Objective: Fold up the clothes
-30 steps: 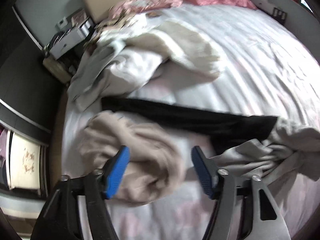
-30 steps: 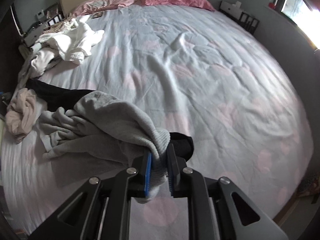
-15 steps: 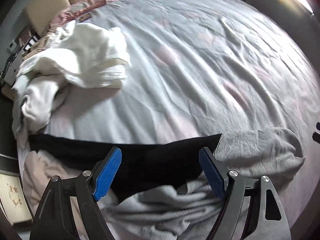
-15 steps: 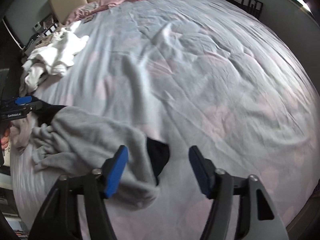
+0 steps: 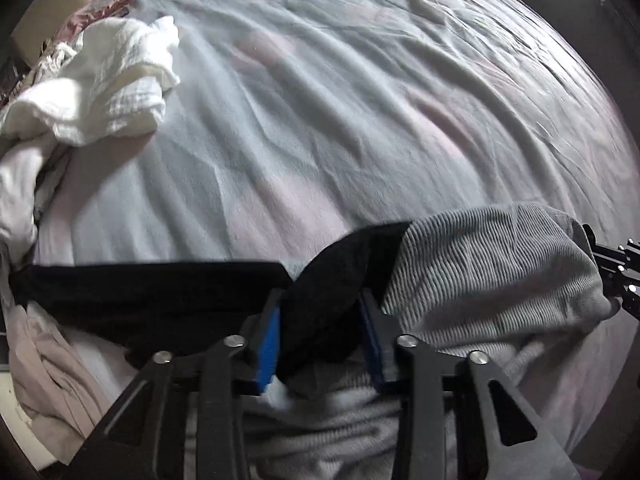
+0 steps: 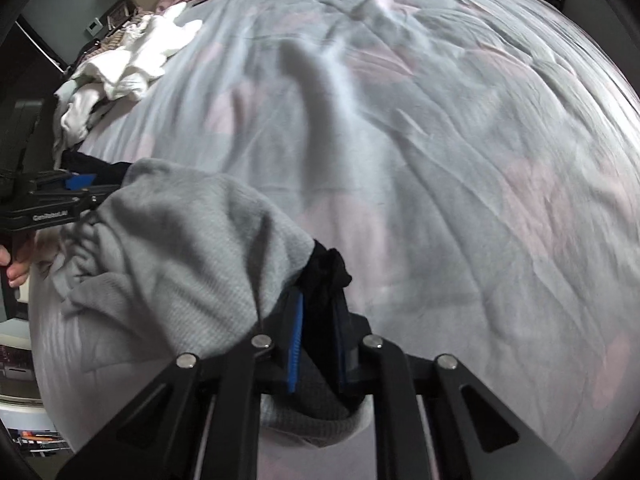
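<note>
Black garment (image 5: 168,296) long axis runs 9-to-3 o'clock; left gripper (image 5: 326,340) clenched mid-length, right gripper (image 6: 318,340) clenched on its 3 o'clock end, under grey sweater (image 6: 192,256).

The left gripper (image 5: 320,336) is clamping a bunched fold of the black garment (image 5: 152,296), which is lying across the bed sheet (image 5: 320,128). A grey ribbed sweater (image 5: 488,276) is resting just beside it on the right. White clothes (image 5: 104,80) are lying well apart, upper left.
</note>
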`<state>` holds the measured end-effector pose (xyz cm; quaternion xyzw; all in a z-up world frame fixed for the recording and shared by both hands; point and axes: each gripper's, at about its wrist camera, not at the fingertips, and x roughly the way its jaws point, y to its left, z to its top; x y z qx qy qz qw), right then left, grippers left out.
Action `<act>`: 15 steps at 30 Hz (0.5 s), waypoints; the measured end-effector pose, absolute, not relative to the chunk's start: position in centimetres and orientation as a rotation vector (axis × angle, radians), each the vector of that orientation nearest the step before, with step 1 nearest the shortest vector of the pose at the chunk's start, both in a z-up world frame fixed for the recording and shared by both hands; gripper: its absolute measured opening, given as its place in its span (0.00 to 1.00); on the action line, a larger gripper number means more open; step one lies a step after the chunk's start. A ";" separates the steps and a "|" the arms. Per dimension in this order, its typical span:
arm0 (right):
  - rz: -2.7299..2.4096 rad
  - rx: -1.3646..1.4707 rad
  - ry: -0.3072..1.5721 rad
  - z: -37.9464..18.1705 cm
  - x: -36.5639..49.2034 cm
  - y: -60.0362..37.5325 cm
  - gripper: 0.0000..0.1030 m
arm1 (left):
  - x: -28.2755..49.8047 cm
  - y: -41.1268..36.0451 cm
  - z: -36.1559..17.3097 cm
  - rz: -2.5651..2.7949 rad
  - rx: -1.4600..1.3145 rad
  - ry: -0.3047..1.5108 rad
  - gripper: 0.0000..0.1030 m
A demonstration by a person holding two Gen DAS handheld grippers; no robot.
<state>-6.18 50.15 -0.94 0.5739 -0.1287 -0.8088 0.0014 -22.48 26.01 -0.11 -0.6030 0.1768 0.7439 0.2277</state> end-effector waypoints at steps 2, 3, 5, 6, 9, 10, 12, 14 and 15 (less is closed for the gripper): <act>-2.532 1.777 -0.409 -0.1 -5.1 49.4 0.10 | -21.3 25.4 0.4 2.039 -1.665 0.475 0.24; -2.524 1.766 -0.412 0.4 -4.4 48.9 0.10 | -20.6 25.0 0.7 2.034 -1.668 0.477 0.21; -2.493 1.753 -0.415 1.2 -2.9 47.8 0.09 | -19.2 24.2 1.2 2.022 -1.674 0.482 0.18; -2.466 1.758 -0.418 1.5 -2.1 47.2 0.09 | -18.3 23.7 1.3 2.012 -1.688 0.485 0.15; -2.381 1.799 -0.417 1.3 0.5 45.4 0.08 | -15.4 21.6 1.0 1.966 -1.754 0.497 0.13; -2.356 1.816 -0.415 1.1 1.3 44.8 0.08 | -14.5 21.0 0.8 1.954 -1.775 0.501 0.13; -2.311 1.848 -0.414 0.6 2.7 43.8 0.08 | -13.0 20.0 0.5 1.935 -1.811 0.509 0.13; -2.287 1.870 -0.428 0.2 3.7 43.0 0.08 | -11.6 19.1 0.1 1.919 -1.843 0.516 0.13; -2.275 1.881 -0.431 0.0 4.1 42.6 0.08 | -11.0 18.7 -0.1 1.911 -1.857 0.519 0.13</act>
